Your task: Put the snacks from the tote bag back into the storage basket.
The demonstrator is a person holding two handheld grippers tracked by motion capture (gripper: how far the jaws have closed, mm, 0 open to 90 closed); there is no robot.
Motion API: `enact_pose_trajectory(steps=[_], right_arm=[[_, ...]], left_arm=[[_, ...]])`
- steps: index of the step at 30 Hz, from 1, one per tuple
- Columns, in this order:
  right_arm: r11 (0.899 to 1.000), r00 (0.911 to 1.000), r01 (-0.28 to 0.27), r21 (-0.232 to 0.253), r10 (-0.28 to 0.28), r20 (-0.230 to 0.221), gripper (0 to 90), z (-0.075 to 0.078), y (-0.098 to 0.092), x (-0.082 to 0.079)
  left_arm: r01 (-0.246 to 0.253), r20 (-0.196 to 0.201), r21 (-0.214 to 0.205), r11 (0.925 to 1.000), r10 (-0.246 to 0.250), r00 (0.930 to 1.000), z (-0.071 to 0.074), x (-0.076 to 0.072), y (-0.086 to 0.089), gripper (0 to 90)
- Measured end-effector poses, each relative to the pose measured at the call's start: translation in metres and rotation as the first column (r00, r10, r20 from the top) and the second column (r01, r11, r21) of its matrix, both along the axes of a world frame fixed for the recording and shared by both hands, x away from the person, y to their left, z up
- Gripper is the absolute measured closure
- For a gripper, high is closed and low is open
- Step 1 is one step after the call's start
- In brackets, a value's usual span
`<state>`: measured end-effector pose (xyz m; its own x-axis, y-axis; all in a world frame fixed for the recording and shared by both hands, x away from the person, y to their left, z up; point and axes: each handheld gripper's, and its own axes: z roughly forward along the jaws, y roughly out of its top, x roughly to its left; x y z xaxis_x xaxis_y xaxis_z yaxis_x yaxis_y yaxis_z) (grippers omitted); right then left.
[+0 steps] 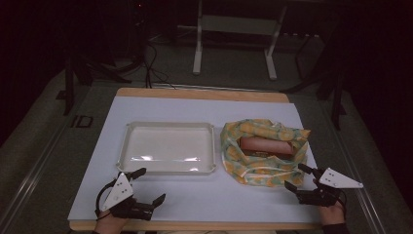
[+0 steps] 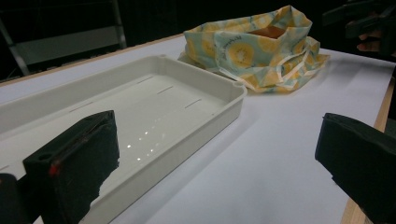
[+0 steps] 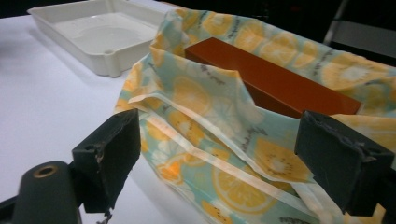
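A cloth bag printed with orange slices lies open on the white table, right of centre. A red-brown box sits inside it, seen close in the right gripper view as a long box. An empty white tray lies left of the bag. My right gripper is open at the bag's front right corner, its jaws on either side of the bag's edge without pressing it. Near the front edge, my left gripper is open and holds nothing; its view faces the tray and bag.
The table's wooden front edge runs just below both hands. Beyond the far edge stand a white metal frame and cables on a dark floor. Bare white table surface lies between the tray and the bag.
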<state>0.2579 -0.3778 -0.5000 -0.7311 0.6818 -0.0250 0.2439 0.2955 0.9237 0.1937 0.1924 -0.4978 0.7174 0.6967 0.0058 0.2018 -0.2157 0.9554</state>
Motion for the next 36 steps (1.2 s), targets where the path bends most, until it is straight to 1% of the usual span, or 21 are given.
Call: enact_pose_trajectory(steps=[1, 4, 5, 8, 9, 12, 14, 15, 16, 18, 19, 20, 21, 23, 25, 27, 28, 29, 31, 34, 36], right_arm=[[1.000, 0.9999, -0.012, -0.009, 0.012, -0.008, 16.5, 0.000, 0.001, 0.001], [0.999, 0.9983, -0.039, 0.016, 0.040, -0.043, 17.2, 0.000, 0.003, 0.005], [0.999, 0.9978, -0.040, 0.012, 0.041, -0.052, 17.2, 0.000, 0.005, 0.006], [1.000, 0.9979, -0.025, 0.014, 0.026, -0.059, 17.1, -0.001, 0.006, 0.007], [0.999, 0.9969, -0.028, 0.020, 0.029, -0.073, 17.1, -0.001, 0.007, 0.008], [1.000, 0.9963, -0.018, -0.007, 0.017, -0.084, 16.4, 0.001, 0.008, 0.008], [1.000, 0.9958, -0.012, -0.018, 0.010, -0.091, 13.4, 0.003, 0.009, 0.008], [1.000, 0.9958, -0.010, -0.023, 0.007, -0.091, 13.4, 0.004, 0.010, 0.007], [0.999, 0.9961, -0.012, -0.029, 0.010, -0.088, 12.8, 0.005, 0.010, 0.006], [0.999, 0.9968, -0.013, -0.035, 0.010, -0.079, 12.5, 0.007, 0.011, 0.005], [0.999, 0.9967, -0.019, -0.035, 0.016, -0.080, 12.4, 0.008, 0.011, 0.005], [0.999, 0.9956, -0.032, -0.036, 0.029, -0.089, 11.8, 0.009, 0.011, 0.005], [0.998, 0.9959, -0.038, -0.046, 0.034, -0.084, 11.1, 0.011, 0.013, 0.004], [0.997, 0.9975, -0.025, -0.073, 0.021, -0.067, 11.1, 0.013, 0.015, 0.002], [0.999, 0.9982, -0.015, -0.050, 0.013, -0.058, 11.1, 0.016, 0.015, 0.001], [0.999, 0.9965, -0.051, 0.002, 0.051, -0.067, 11.1, 0.020, 0.013, 0.001], [0.998, 0.9962, -0.060, 0.004, 0.060, -0.062, 11.1, 0.022, 0.013, 0.001], [0.998, 0.9966, -0.056, -0.007, 0.056, -0.060, 11.1, 0.024, 0.013, 0.001], [0.997, 0.9951, -0.072, -0.031, 0.070, -0.070, 11.1, 0.028, 0.013, 0.003], [0.994, 0.9913, -0.108, -0.030, 0.105, -0.079, 11.1, 0.033, 0.013, 0.004], [0.992, 0.9902, -0.121, -0.038, 0.118, -0.074, 11.1, 0.037, 0.015, 0.004]], left_arm=[[0.003, -0.002, 0.000, 1.0000, -0.003, 1.0000, 0.000, 0.000, 0.000, 0.0], [0.010, 0.006, 0.009, 0.9999, -0.010, 0.9999, -0.001, -0.001, -0.002, 0.0], [0.011, 0.008, 0.011, 0.9999, -0.012, 0.9999, -0.001, -0.001, -0.002, 0.0], [0.013, 0.007, 0.010, 0.9999, -0.013, 0.9999, -0.002, 0.000, -0.002, 0.0], [0.014, 0.009, 0.015, 0.9998, -0.014, 0.9999, -0.002, 0.000, -0.003, 0.0], [0.014, 0.002, 0.012, 0.9998, -0.014, 0.9999, -0.003, -0.001, -0.003, 0.0], [0.019, -0.008, 0.015, 0.9997, -0.019, 0.9998, -0.005, -0.001, -0.003, 0.0], [0.030, -0.022, 0.010, 0.9995, -0.030, 0.9993, -0.006, 0.000, -0.003, 0.0], [0.032, -0.024, 0.014, 0.9994, -0.032, 0.9992, -0.006, 0.000, -0.003, 0.0], [0.030, -0.015, 0.013, 0.9995, -0.030, 0.9994, -0.004, 0.000, -0.003, 0.0], [0.030, -0.011, 0.008, 0.9995, -0.030, 0.9995, -0.004, -0.001, -0.002, 0.0], [0.028, -0.011, 0.015, 0.9995, -0.028, 0.9995, -0.004, -0.002, -0.003, 0.0], [0.028, -0.009, 0.018, 0.9994, -0.028, 0.9996, -0.004, -0.002, -0.003, 0.0], [0.033, -0.007, 0.017, 0.9993, -0.033, 0.9994, -0.003, -0.003, -0.003, 0.0], [0.034, -0.004, 0.020, 0.9992, -0.034, 0.9994, -0.003, -0.003, -0.003, 0.0], [0.037, -0.003, 0.020, 0.9991, -0.037, 0.9993, -0.003, -0.003, -0.003, 0.0], [0.037, -0.004, 0.021, 0.9991, -0.037, 0.9993, -0.003, -0.003, -0.003, 0.0], [0.036, -0.004, 0.023, 0.9991, -0.036, 0.9993, -0.002, -0.003, -0.003, 0.0], [0.036, -0.002, 0.020, 0.9992, -0.036, 0.9994, -0.002, -0.004, -0.003, 0.0], [0.042, -0.004, 0.022, 0.9989, -0.042, 0.9991, -0.002, -0.003, -0.003, 0.0], [0.047, -0.008, 0.025, 0.9986, -0.046, 0.9989, -0.003, -0.003, -0.004, 0.0]])
